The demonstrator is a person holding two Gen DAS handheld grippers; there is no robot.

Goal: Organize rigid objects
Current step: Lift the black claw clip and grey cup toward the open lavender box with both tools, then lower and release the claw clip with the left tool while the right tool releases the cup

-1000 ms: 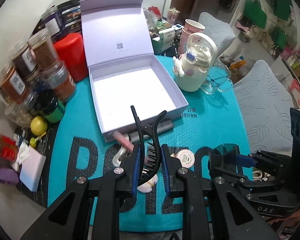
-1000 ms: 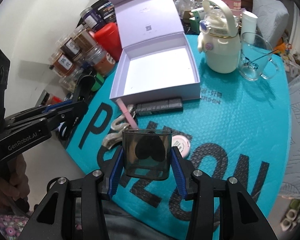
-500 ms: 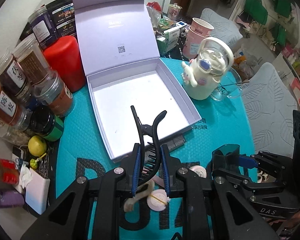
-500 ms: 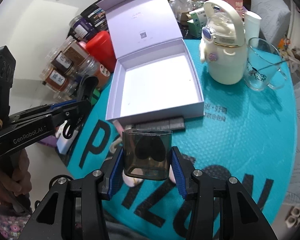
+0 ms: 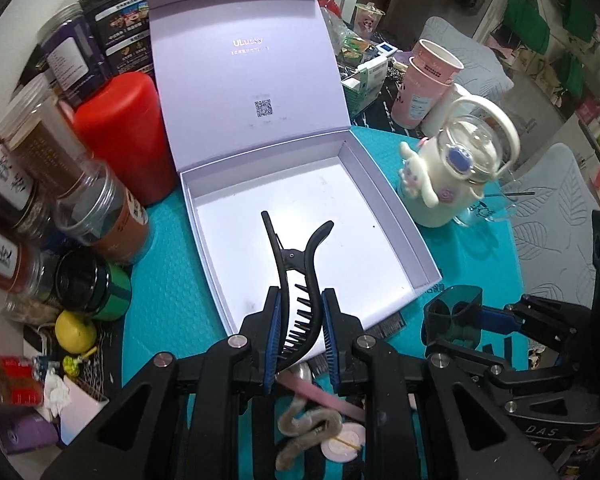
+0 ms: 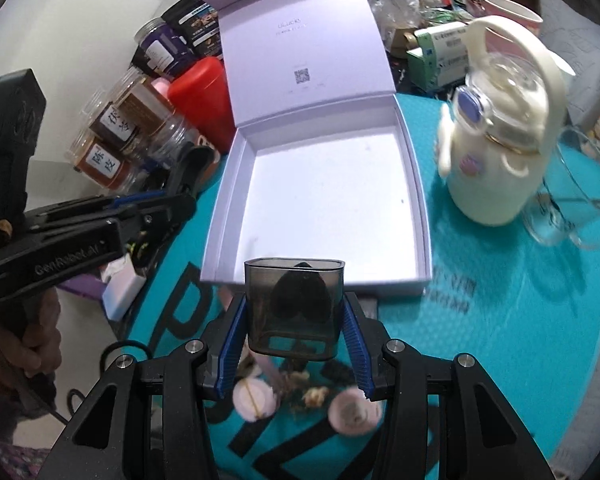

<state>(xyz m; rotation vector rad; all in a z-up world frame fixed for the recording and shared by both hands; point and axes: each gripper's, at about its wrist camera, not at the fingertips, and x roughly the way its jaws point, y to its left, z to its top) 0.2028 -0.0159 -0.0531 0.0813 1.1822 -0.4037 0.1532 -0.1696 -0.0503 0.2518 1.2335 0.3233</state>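
Left gripper: we hold the left gripper (image 5: 299, 330) pinched on a black plastic toothed hair claw clip (image 5: 298, 280); its handles stick up and forward over the near part of the box floor

Right gripper: we hold the right gripper (image 6: 294, 326) clamped on a smoky translucent squarish plastic case with a dark heart shape inside (image 6: 295, 304); the case sits between the blue pads, just in front of the box's near wall

Box: the pale lilac cardboard gift box with its hinged lid stood open (image 5: 384, 200) lies on the teal bubble-wrap mat (image 5: 172, 280) that covers the bench; as far as we see, its white floor holds nothing yet

Done: we judge that two rigid things are picked up and brought to the box; neither is set down

Left on the mat: a pink stick (image 5: 320, 394), a beige fuzzy twisted tie (image 5: 300, 436), round pink-white discs (image 6: 256, 398) and a dark flat bar by the box's near wall (image 5: 386, 326); we judge these await sorting

Surroundings: spice jars, a red canister (image 5: 124, 136) and a cream cartoon kettle-shaped bottle (image 5: 452, 184) stand around the box; we take them as not part of the job

Progress: early, by our reading; the box is still to be filled
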